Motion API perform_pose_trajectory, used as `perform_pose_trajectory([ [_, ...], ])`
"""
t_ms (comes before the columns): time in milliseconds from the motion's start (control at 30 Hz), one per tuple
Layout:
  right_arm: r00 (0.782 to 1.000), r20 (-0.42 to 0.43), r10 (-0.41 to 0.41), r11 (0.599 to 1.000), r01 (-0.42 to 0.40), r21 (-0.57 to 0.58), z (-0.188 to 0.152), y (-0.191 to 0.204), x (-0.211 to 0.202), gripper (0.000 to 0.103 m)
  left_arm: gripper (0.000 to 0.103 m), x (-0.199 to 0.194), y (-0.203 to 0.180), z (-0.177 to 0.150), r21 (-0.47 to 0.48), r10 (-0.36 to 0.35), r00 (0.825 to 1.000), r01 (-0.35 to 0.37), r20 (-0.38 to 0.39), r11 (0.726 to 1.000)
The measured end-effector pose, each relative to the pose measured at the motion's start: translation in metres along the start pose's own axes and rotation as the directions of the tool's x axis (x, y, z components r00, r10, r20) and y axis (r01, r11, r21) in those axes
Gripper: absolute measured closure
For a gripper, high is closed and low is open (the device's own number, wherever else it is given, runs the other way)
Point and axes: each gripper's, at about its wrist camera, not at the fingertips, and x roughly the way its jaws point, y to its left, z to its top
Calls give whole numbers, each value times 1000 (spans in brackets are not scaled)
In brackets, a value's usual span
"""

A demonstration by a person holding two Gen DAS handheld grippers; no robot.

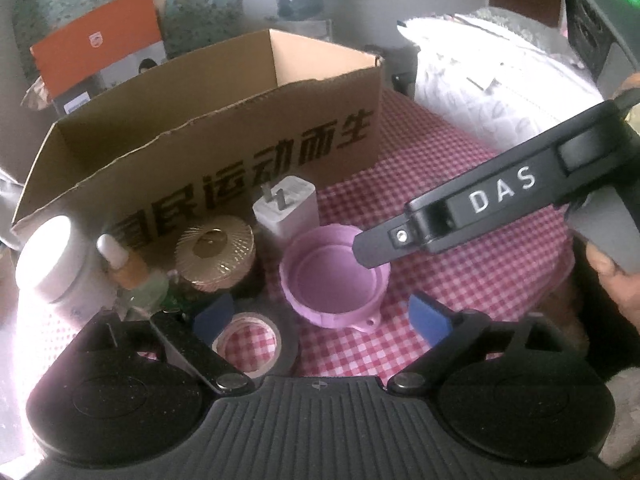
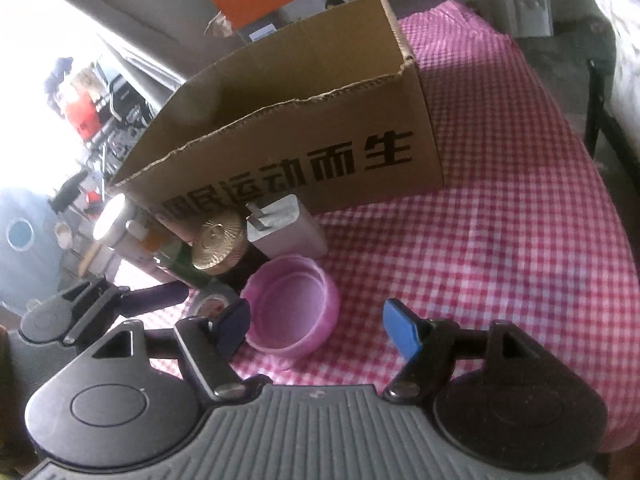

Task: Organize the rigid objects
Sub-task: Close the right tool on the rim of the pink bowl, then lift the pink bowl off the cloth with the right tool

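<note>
Left wrist view: the left gripper [image 1: 322,314] hangs low over a table with a pink checked cloth [image 1: 460,264], and its jaws stand wide apart with nothing pressed between the blue pads [image 1: 430,316]. Between and just ahead of them lies a pink cup [image 1: 334,280], open side up. A roll of tape [image 1: 250,342] lies flat just beside the left pad. Behind the cup stands a white charger [image 1: 286,212] with its prongs up. To its left is a gold ribbed lid [image 1: 216,252] on a jar, then an orange bottle [image 1: 126,266] and a white jar [image 1: 52,260]. All these stand close in front of an open cardboard box [image 1: 224,140] with black characters on its side. The right gripper [image 1: 372,250] enters from the right, with one finger over the cup's rim, and a hand [image 1: 616,276] holds its handle.

Right wrist view: the right gripper's jaws are also apart and hold nothing. The pink cup lies between the blue pads, nearer the left one, and I cannot tell if it touches that pad. The charger, gold lid and box stand behind it. The left gripper shows at the left edge, near the tape.
</note>
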Motion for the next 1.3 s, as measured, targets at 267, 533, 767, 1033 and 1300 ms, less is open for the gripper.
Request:
perform_pose_trajectory([
  [267,1000,-8,-7,993,6,-116,7,8,9,52,9,15,-1,5,15,-20,999,20,-25,1000],
  [533,998,-54,-32,984,22,-179,7,10,24,84,17,22,-3,7,22,-56,997,58,-53,998],
  [767,997,-55,-53,988,44,-151,4,-8,17,85,18,26,-8,9,23,-111,992,112,-67,993],
  [1033,997,-55,-46,994,40,-101,2,-23,6,85,18,31,-16,13,75,-135,988,140,-74,987],
  [1300,998,-49,-32,997,28,-67,1,-24,8,85,20,43,-23,14,71,-126,989,132,-81,989],
])
